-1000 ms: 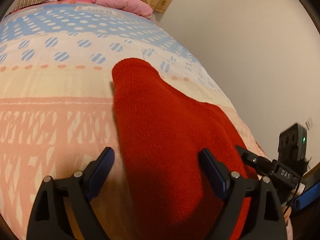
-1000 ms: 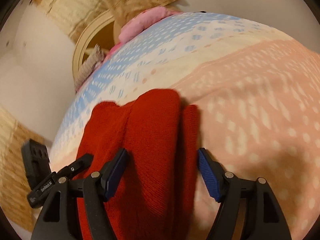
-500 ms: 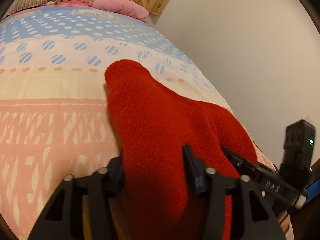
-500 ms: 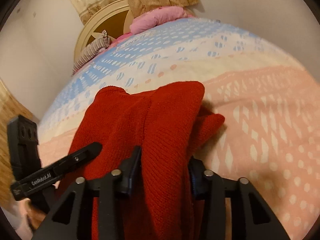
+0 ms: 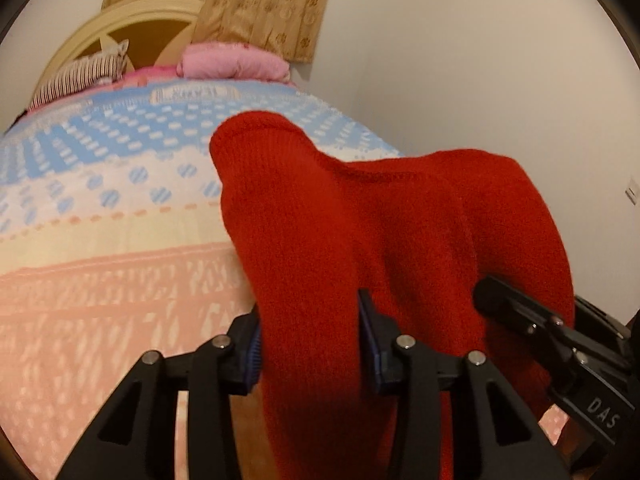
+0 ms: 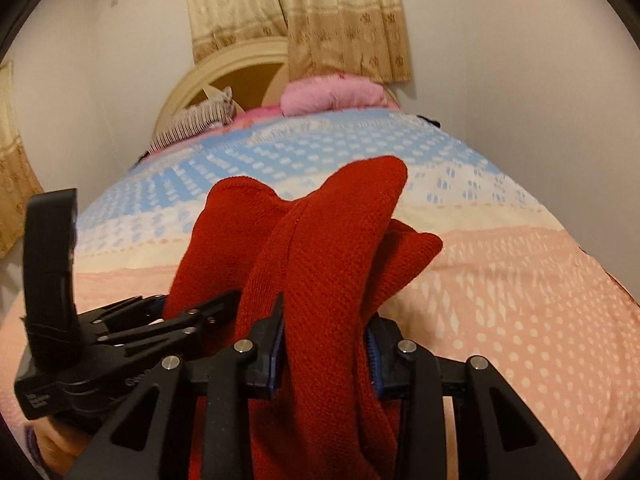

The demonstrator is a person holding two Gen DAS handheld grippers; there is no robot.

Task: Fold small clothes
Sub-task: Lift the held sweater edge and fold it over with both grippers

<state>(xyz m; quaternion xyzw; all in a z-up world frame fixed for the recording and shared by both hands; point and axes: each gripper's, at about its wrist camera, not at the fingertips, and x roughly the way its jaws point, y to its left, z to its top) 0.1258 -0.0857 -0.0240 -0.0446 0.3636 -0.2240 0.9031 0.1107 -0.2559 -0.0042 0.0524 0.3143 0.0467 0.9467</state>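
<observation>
A red knit garment [image 5: 360, 220] is lifted at its near edge off the bed, its far end still trailing on the bedspread. My left gripper [image 5: 310, 320] has a bunched fold of it between its blue pads, which press on the cloth while the jaws are still closing. My right gripper [image 6: 326, 320] pinches another thick fold of the red knit garment [image 6: 332, 240] the same way, its jaws also closing. In each wrist view the other gripper shows beside mine, the right gripper [image 5: 520, 316] at the right and the left gripper [image 6: 180, 320] at the left, both against the cloth.
The bedspread [image 5: 100, 280] is patterned pink, cream and blue. A pink pillow [image 5: 232, 62] and a striped pillow [image 5: 80, 76] lie against the cream headboard [image 6: 224, 68]. A beige curtain [image 6: 320, 12] hangs behind, and a white wall [image 5: 480, 80] runs along the bed's right side.
Both grippers went from open around the flat garment to closed on its near edge. They then rose, pulling the cloth up off the bed and bunching it.
</observation>
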